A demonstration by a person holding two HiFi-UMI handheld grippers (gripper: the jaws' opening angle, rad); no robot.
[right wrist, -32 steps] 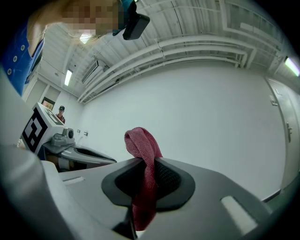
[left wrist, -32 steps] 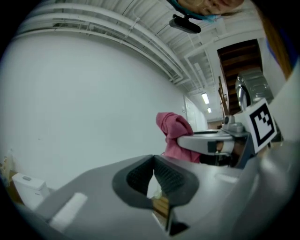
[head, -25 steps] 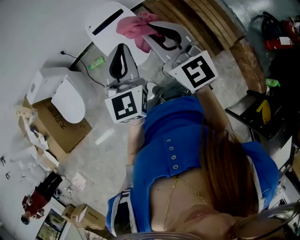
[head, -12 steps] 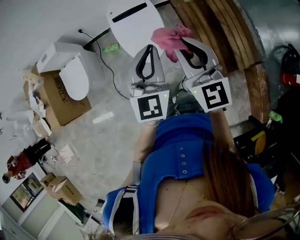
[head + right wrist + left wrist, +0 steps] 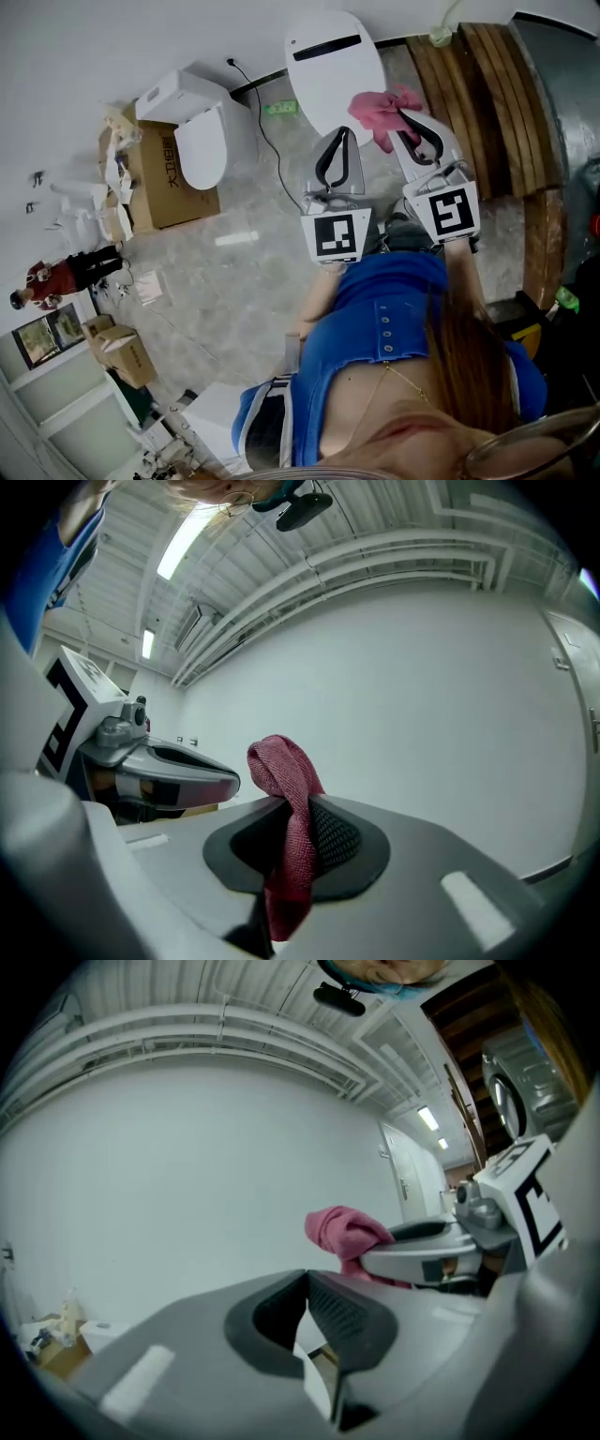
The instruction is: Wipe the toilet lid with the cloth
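Observation:
The white toilet lid (image 5: 333, 70) lies closed at the top middle of the head view. My right gripper (image 5: 405, 131) is shut on a pink cloth (image 5: 380, 114), which bunches past its tips at the lid's right edge. In the right gripper view the cloth (image 5: 286, 832) hangs pinched between the jaws. My left gripper (image 5: 339, 141) points at the lid's near edge, jaws shut with nothing between them. The left gripper view shows its shut jaws (image 5: 306, 1288) and, to the right, the pink cloth (image 5: 345, 1232) in the other gripper.
A second white toilet (image 5: 192, 141) stands to the left beside a cardboard box (image 5: 169, 183). A black cable (image 5: 267, 159) runs across the grey floor. Wooden slats (image 5: 492, 103) lie to the right. A person in red (image 5: 56, 281) stands far left among boxes and packing scraps.
The head view has swung, so the toilet lid and both grippers now sit further right and lower in frame. The cloth stays held in the right gripper near the lid's right edge.

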